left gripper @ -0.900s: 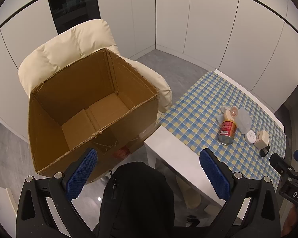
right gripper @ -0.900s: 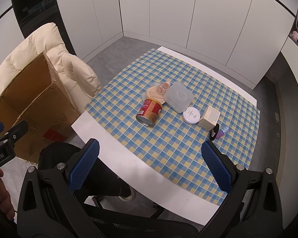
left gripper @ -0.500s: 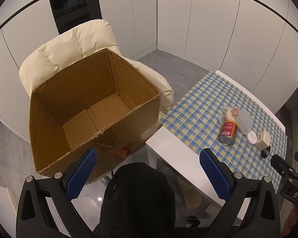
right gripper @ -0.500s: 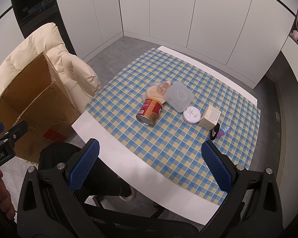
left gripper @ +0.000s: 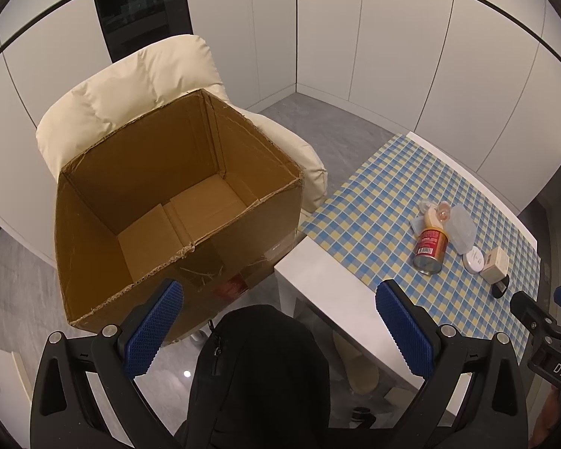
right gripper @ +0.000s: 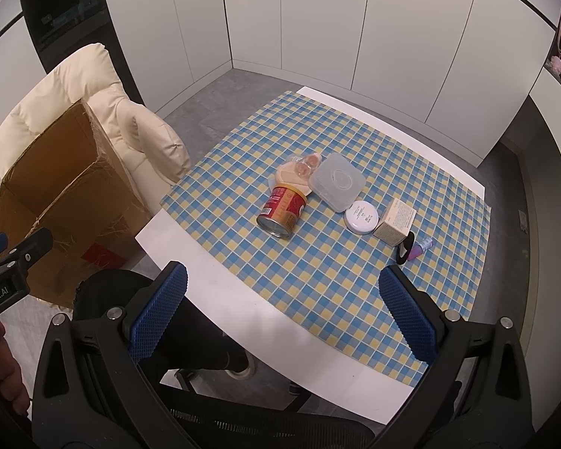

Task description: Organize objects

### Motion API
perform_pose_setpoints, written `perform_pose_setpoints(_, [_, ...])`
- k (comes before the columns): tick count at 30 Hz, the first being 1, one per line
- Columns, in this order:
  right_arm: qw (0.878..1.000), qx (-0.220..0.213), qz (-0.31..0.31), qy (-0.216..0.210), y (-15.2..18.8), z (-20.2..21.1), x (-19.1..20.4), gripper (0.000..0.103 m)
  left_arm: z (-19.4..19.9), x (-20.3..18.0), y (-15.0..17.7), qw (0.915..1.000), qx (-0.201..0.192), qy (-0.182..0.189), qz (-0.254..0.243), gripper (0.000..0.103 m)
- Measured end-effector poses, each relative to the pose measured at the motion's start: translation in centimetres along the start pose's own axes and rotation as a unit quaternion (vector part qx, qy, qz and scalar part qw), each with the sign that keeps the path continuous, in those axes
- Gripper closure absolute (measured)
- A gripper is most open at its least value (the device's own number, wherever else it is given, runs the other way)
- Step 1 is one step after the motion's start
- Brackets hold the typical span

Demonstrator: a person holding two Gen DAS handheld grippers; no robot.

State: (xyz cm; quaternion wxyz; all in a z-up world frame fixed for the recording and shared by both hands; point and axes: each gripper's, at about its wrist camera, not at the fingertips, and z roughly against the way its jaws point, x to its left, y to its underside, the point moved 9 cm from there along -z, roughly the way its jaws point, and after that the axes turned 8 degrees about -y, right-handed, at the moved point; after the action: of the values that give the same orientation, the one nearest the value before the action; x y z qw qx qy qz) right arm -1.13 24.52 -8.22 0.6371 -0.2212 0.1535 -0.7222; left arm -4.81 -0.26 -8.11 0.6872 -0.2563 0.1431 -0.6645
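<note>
An empty open cardboard box (left gripper: 175, 217) (right gripper: 67, 202) sits on a cream armchair (left gripper: 131, 82) left of the table. On the checked cloth (right gripper: 318, 262) lie a red can on its side (right gripper: 282, 211) (left gripper: 430, 249), a clear lidded tub (right gripper: 336, 181), a white round tin (right gripper: 362, 217), a small beige carton (right gripper: 395, 220), a plastic-wrapped item (right gripper: 297, 168) and a small purple and black piece (right gripper: 411, 249). My left gripper (left gripper: 280, 333) hangs open above the box's near edge. My right gripper (right gripper: 284, 310) hangs open over the table's near edge. Neither holds anything.
White cabinet fronts (right gripper: 318, 37) line the walls behind. A black office chair back (left gripper: 258, 374) and a person's legs sit below the grippers. A hand (right gripper: 0, 381) shows at the lower left of the right wrist view. The white table edge (right gripper: 213, 292) runs diagonally.
The left wrist view has shifted slightly, so the box and table objects sit a little lower and to the right. The right gripper has kept still.
</note>
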Motion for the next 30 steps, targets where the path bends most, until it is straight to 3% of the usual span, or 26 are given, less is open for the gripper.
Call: perform_pose_setpoints(30, [1.000,-0.002,-0.004,0.001,-0.05,-0.17,0.17,0.000,-0.12,0.12,-0.03,1.0000,0.003,0.002,0.000,0.001])
